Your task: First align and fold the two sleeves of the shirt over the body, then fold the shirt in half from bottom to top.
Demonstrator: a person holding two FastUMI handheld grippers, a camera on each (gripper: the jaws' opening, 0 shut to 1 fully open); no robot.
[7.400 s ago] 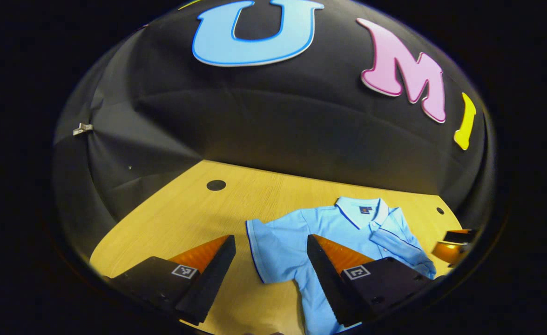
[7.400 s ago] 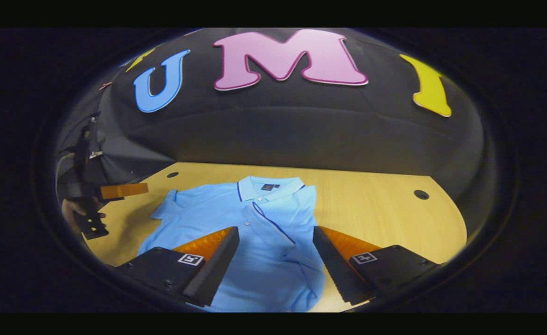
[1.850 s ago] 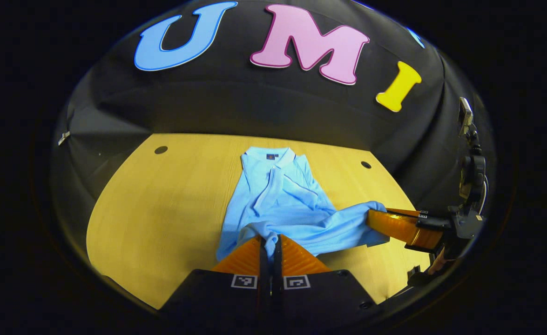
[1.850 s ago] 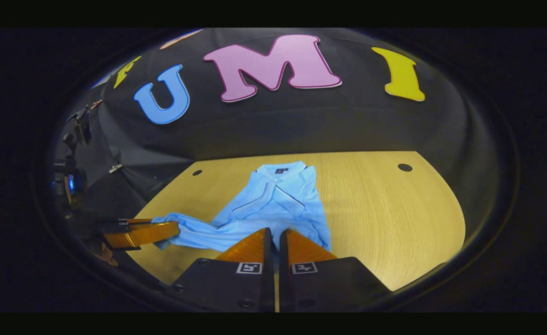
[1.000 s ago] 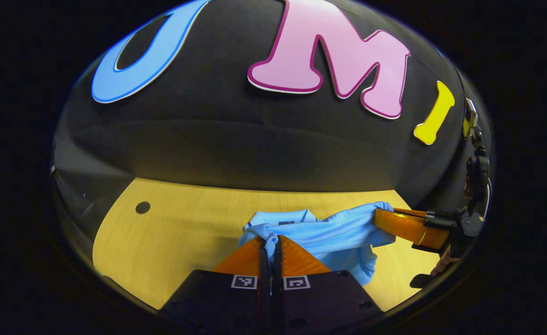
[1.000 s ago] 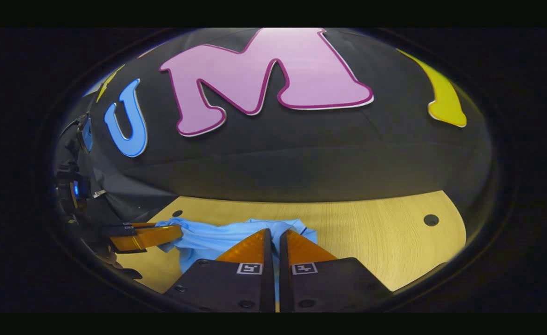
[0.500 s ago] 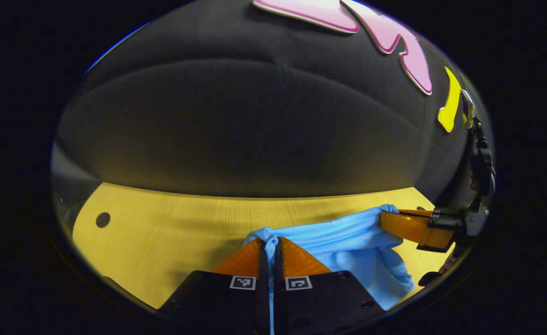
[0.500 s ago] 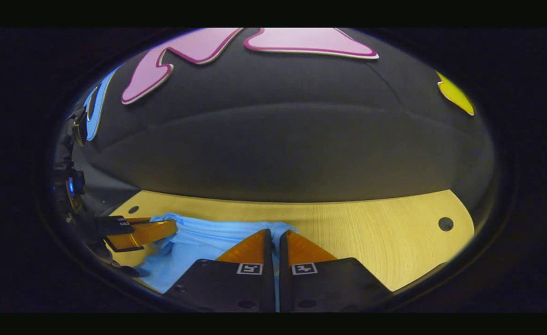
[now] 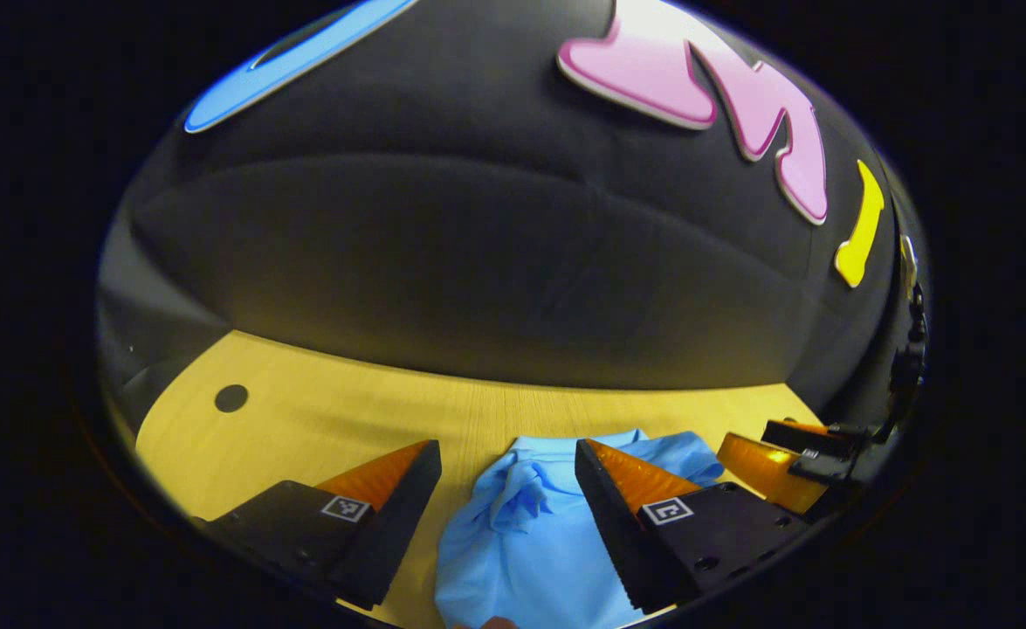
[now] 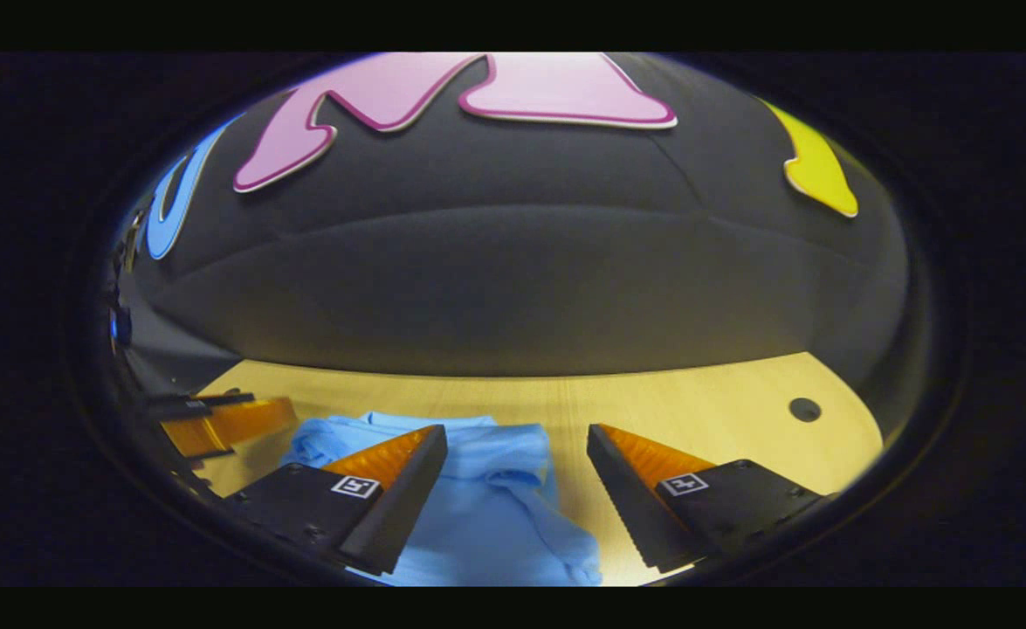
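Both tools gape wide, holding nothing — left tool (image 9: 504,463), right tool (image 10: 517,450) — shirt (image 9: 521,533) lies bunched on the counter (image 9: 338,419) between their fingers, bottom-to-top fold looks laid, next likely withdraw or smooth.

Left tool (image 9: 506,459) spread wide over rumpled blue shirt (image 9: 521,542) on wooden table (image 9: 320,428), apparently untouched.

- Light blue shirt (image 9: 530,533) lies folded over itself on the worktop (image 9: 320,428), near the worktop's front edge.
- Its top layer (image 10: 478,463) is bunched and wrinkled, not flat.
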